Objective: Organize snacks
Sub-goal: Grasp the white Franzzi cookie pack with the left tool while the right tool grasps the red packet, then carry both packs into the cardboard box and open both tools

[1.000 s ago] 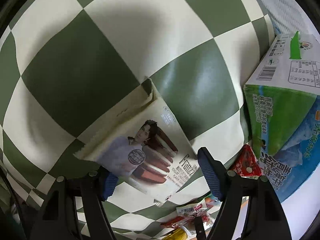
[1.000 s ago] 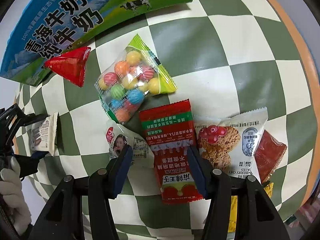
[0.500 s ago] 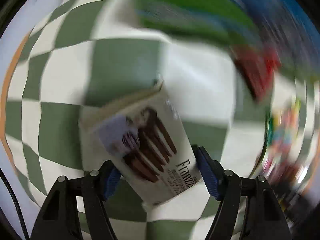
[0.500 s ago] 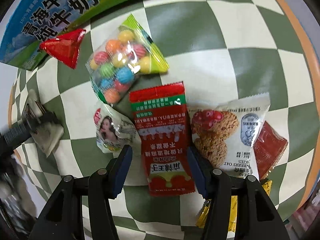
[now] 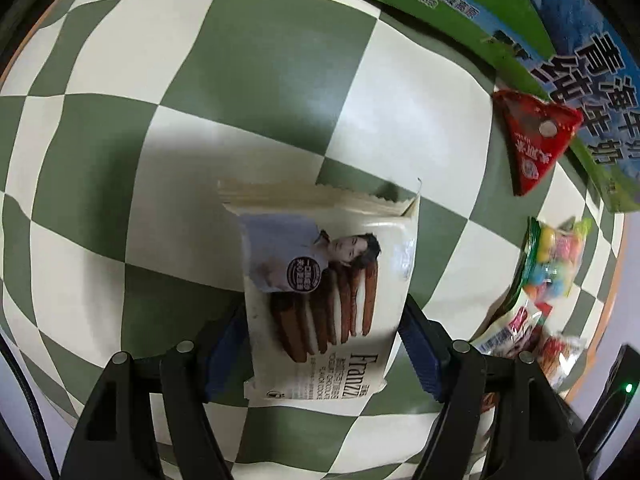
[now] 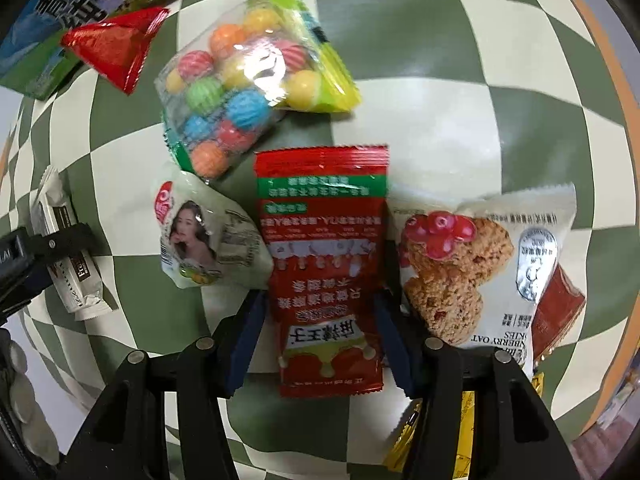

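Left gripper (image 5: 322,344) clamps the Franzzi cookie pack (image 5: 326,300) above the checkered cloth (image 5: 256,60). Right gripper (image 6: 318,336) straddles the red snack packet (image 6: 324,264) lying flat on the cloth; can't tell if the pads are pressing it

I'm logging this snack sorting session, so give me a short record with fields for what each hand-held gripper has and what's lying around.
left hand-held gripper: shut on Franzzi cookie pack
right hand-held gripper: jaws astride red sachet, contact unclear
beside sachet: oat cookie pack, white portrait pouch
farther back: gumball bag, red triangle packet, milk carton
surface: green-and-white checked cloth
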Motion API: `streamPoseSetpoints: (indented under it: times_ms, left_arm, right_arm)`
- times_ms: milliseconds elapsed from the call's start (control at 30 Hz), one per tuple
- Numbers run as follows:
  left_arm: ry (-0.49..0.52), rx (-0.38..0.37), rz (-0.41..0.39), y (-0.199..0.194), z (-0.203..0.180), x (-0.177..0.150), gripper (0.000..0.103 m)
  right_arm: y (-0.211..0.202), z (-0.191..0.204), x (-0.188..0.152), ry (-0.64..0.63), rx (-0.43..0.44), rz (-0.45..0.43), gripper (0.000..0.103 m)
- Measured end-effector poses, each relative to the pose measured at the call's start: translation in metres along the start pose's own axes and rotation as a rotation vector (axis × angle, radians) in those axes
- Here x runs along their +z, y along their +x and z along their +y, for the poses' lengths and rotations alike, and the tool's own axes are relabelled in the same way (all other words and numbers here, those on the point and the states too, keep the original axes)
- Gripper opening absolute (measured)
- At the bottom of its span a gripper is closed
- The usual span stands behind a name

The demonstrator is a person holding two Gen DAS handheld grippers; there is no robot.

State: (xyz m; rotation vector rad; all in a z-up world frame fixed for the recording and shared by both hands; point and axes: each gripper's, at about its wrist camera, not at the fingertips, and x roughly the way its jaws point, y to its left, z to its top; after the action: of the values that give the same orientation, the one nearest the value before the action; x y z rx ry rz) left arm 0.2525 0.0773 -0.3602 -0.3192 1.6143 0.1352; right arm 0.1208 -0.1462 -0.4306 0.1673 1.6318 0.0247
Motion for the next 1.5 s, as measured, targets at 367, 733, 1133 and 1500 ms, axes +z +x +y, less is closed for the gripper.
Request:
streamPoseSetpoints:
  times_ms: [367,733,1133,1500]
  left_arm:
    - [0.331,0.146,0.004,0.007,-0.058,-0.074,0.06]
    - [0.275,0.136,0.026,0.023,-0.063,-0.083,0.064]
    - [0.242,0.069,0.009,-0.024,-0.021,-0.067,0.056]
    - [0.243,-0.129,-0.149,-0.151,-0.039,-0.037,0.056]
  right_arm:
    - [0.005,-0.005,-0.058,-0.09,0.082,0.075,0.048]
    - [0.015,-0.008,-0.054,-0.062,0.008,0.011,0.059]
    - [-0.04,-0.002,-0.082,-0.066,0.133,-0.051,0.048]
    - [-0.167,-0.004,0.007,-0.1,0.273,-0.219,0.048]
